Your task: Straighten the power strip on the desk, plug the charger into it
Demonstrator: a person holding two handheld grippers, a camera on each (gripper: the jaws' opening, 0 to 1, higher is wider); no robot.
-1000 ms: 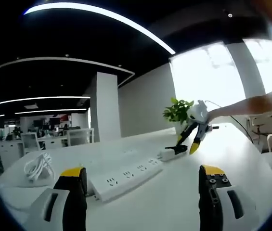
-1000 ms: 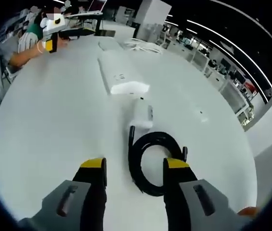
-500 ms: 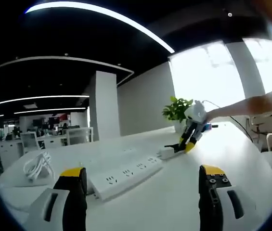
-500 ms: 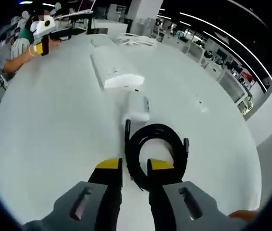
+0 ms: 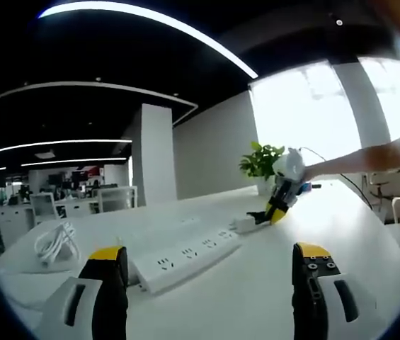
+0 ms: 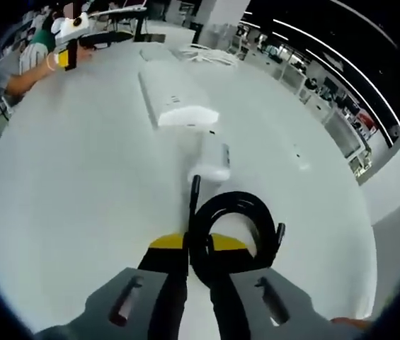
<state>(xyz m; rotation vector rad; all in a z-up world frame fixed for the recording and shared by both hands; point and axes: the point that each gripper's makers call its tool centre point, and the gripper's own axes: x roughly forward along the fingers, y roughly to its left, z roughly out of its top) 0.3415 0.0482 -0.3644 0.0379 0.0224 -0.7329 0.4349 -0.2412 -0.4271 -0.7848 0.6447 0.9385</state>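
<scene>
I judge the task barely under way. My right gripper [image 6: 198,249] has its fingers [image 6: 167,246] pinched together on the coiled black cable [image 6: 236,225], low over the white table [image 6: 72,198]. The white charger [image 6: 212,161] at the cable's far end lies flat just short of the near end of the power strip [image 6: 175,105], unplugged; whether the two touch I cannot tell. Plugging in is all still to do, and so, by my reading, is any straightening.

From the left gripper view, the power strip [image 5: 185,256] is a long white bar lying at a slant across the table [image 5: 256,297], sockets up and all empty. My left gripper [image 5: 209,273] hovers near it with fingers [image 5: 109,263] wide apart, holding nothing. A bundled white cord [image 5: 54,242] lies off to the side.
</scene>
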